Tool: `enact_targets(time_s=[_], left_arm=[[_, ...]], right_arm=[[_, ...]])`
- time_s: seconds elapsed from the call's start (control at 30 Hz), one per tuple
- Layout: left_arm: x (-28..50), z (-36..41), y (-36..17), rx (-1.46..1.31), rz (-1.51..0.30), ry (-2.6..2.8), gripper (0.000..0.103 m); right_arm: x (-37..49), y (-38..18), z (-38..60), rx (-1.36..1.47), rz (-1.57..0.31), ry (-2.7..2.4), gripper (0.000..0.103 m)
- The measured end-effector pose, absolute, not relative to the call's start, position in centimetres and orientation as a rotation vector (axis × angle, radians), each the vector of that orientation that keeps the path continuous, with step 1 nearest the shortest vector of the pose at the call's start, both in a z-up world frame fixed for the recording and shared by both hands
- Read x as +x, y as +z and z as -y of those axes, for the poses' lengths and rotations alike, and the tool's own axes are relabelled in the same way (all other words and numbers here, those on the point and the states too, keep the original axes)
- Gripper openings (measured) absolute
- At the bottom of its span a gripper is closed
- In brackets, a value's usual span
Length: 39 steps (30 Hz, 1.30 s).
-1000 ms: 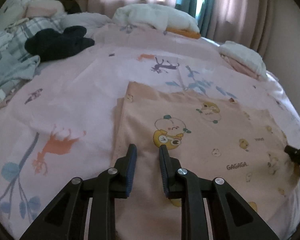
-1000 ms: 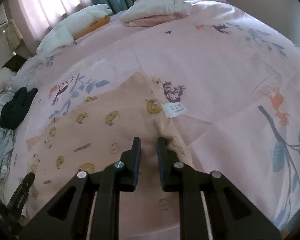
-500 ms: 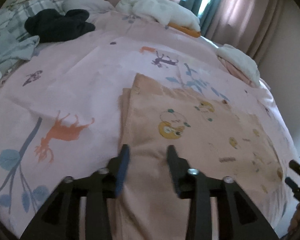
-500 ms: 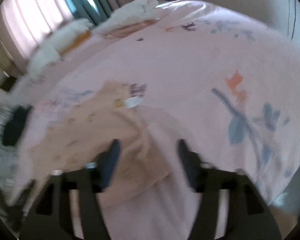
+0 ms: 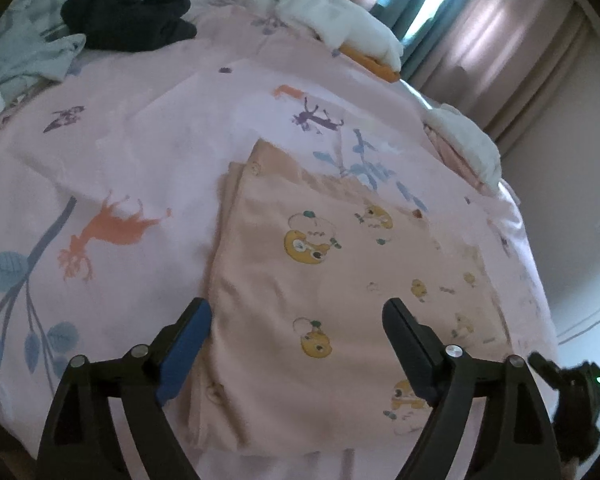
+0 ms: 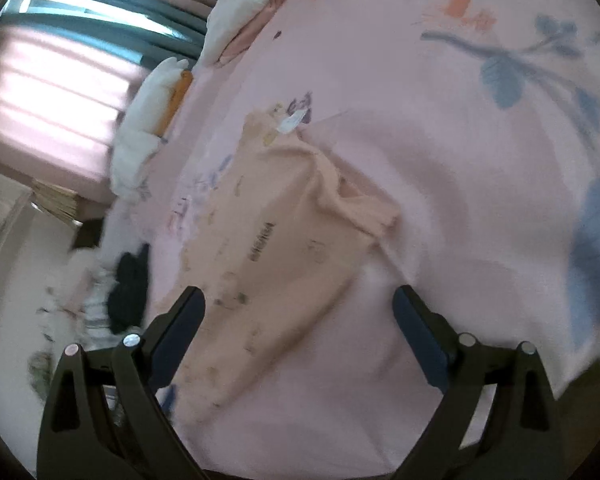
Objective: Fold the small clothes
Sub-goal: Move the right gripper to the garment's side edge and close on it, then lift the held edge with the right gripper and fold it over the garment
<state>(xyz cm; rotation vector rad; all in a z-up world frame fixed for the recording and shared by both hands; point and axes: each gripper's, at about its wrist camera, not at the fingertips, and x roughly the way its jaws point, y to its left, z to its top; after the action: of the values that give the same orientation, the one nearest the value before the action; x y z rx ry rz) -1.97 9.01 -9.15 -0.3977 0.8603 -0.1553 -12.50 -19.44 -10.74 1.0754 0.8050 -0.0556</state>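
The peach garment (image 5: pixel 340 280) is laid flat on the pink sheet (image 5: pixel 140 140), doubled over, its layered edge showing along the 9 o'clock side in the left view. It is spread there so that the next crease can be made against a smooth surface.

The left gripper (image 5: pixel 296 320) is held low over the garment's near end with its fingers (image 5: pixel 188 332) spread and widening; cloth is seen between them but nothing is pinched, which suggests the fold has just been let go.

The right gripper (image 6: pixel 300 312) is likewise parted and opening, with nothing pinched; the garment's ruffled corner (image 6: pixel 364 208) lies toward 12 o'clock of it in a blurred view.

Folded piles (image 5: pixel 352 32) are kept at 12 to 2 o'clock, a dark garment (image 5: pixel 128 20) at 10 o'clock, well apart from the work.
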Motion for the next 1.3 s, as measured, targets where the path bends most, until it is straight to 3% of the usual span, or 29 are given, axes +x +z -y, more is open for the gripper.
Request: enact_targets(time_s=[0.43,0.53,0.6,0.73,0.8,0.97,1.3], left_arm=[[-1.8,-7.8,-9.1,-0.361,-0.868,-0.187,0.087],[-1.8,-8.1,-9.1,-0.367,-0.878,-0.196,0.087],[-1.6,-8.4,-9.1,-0.386,-0.884,-0.193,0.087],[-1.3,-8.6,-9.2,-0.404,-0.899,-0.179,0.087],[-1.2,-8.5,-9.2,-0.395,-0.904,-0.178,0.087],[-1.2,-8.5,-9.0,-0.37,-0.902,-0.174,0.087],[-0.7,-13.2,-8.1,-0.415,-0.887,-0.057,0.087]], right_arm=[[-8.2,-10.9,17.8,1.244,-0.724,0.04,0.096],[-7.0,-10.6,17.6,1.207,-0.731,0.021,0.086],[-6.4,-10.7,17.6,1.163,-0.749,-0.035,0.068],[-5.8,-11.2,17.2,1.066,-0.74,-0.136,0.043],[-5.6,-11.5,16.9,1.019,-0.724,-0.183,0.023],[-6.0,-11.6,16.8,0.918,-0.679,-0.251,0.014],[-3.9,-6.9,13.2,0.503,-0.685,-0.328,0.013]])
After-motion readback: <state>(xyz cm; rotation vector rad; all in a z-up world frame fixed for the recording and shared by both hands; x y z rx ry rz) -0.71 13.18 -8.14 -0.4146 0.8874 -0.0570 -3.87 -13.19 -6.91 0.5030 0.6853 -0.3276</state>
